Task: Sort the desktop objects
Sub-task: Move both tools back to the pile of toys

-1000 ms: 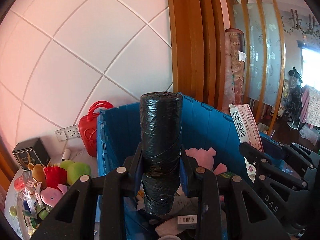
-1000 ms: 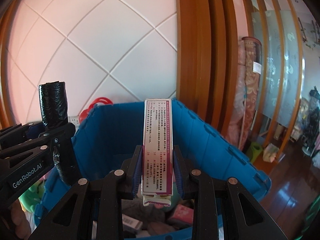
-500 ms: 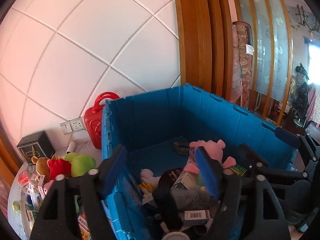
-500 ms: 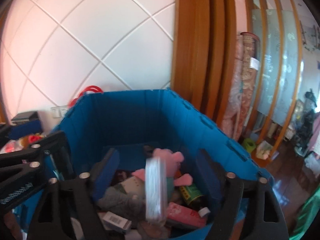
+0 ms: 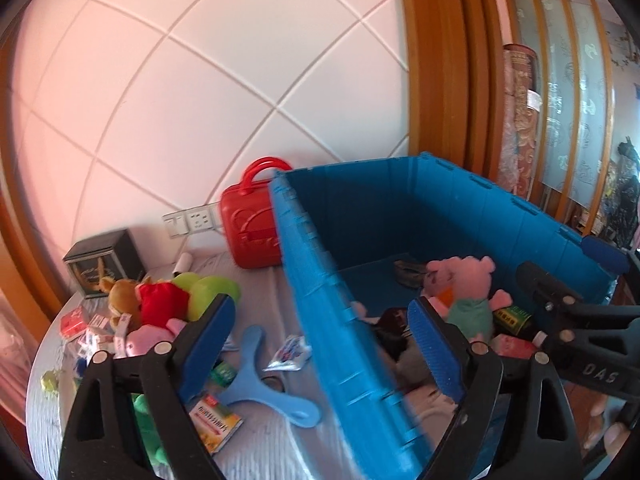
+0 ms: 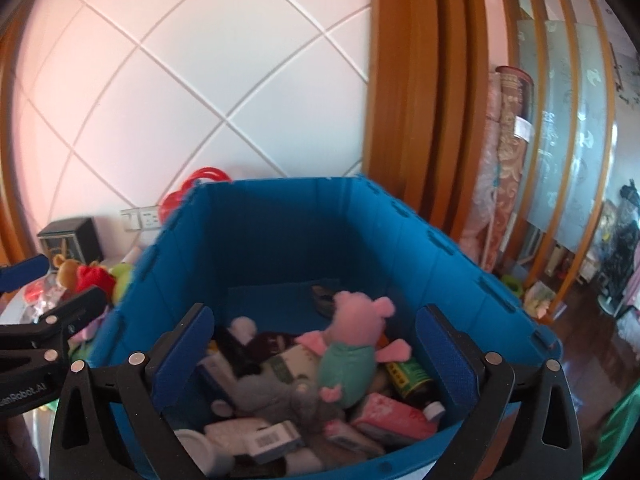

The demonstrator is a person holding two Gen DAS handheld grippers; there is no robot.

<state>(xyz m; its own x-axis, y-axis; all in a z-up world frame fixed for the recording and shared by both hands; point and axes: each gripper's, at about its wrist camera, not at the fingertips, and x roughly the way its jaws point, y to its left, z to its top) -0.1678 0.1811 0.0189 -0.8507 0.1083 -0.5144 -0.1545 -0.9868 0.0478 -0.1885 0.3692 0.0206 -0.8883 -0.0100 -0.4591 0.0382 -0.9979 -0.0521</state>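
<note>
Hovering over the blue crate [image 6: 280, 240], the right gripper [image 6: 316, 356] has its two blue pads wide apart and nothing is between them. Under it the crate holds a pile of things: a pink pig plush [image 6: 352, 344] with a green body lies on top, a grey plush [image 6: 276, 396] is just beside it, a pink carton [image 6: 392, 416] and a small dark green bottle [image 6: 408, 376] lie to the right, and white boxes with barcodes [image 6: 264, 440] lie near the front wall.

The left gripper [image 5: 320, 348] is also wide open and holds nothing. Its left pad is over the table [image 5: 272, 448] and its right pad is over the inside of the crate [image 5: 440, 216], so the left wall of the crate passes between the two fingers. In the left wrist view the right gripper [image 5: 568, 320] shows at the right edge, above the crate.

On the table, left of the crate, lie a light blue plastic tool [image 5: 256, 384], a small orange and white box [image 5: 216, 424], a small foil packet [image 5: 290, 354], and a group of plush toys: a brown one with a red shirt [image 5: 136, 300] and a green one [image 5: 208, 288]. A red case with a handle [image 5: 248, 236] stands against the wall, touching the crate's corner. A black box [image 5: 104, 264] stands further left.
</note>
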